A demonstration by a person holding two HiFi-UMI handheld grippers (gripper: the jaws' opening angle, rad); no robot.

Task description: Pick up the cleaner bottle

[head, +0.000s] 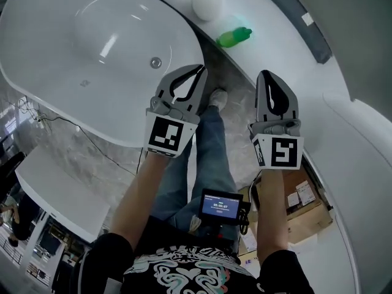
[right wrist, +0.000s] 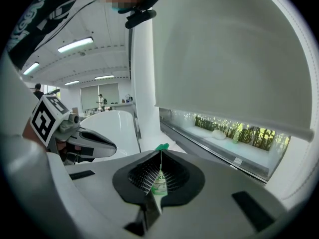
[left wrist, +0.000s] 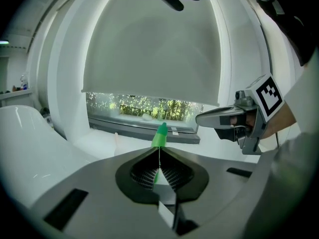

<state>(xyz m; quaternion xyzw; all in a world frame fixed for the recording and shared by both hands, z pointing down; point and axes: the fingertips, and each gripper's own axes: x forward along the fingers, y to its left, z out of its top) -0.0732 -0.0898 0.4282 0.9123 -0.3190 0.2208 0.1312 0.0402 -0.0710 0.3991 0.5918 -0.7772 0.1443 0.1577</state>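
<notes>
Cleaner bottle (head: 234, 37) on ledge (head: 260, 14) ahead; left tongs (head: 197, 71) and right tongs (head: 266, 76), both closed, empty, could knock it away unopened.

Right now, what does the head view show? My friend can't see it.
Seen from above, a person holds out two shut grippers, the left gripper and the right gripper, above their legs. A green cleaner bottle sits ahead of them on a white ledge. A white bathtub fills the upper left.
</notes>
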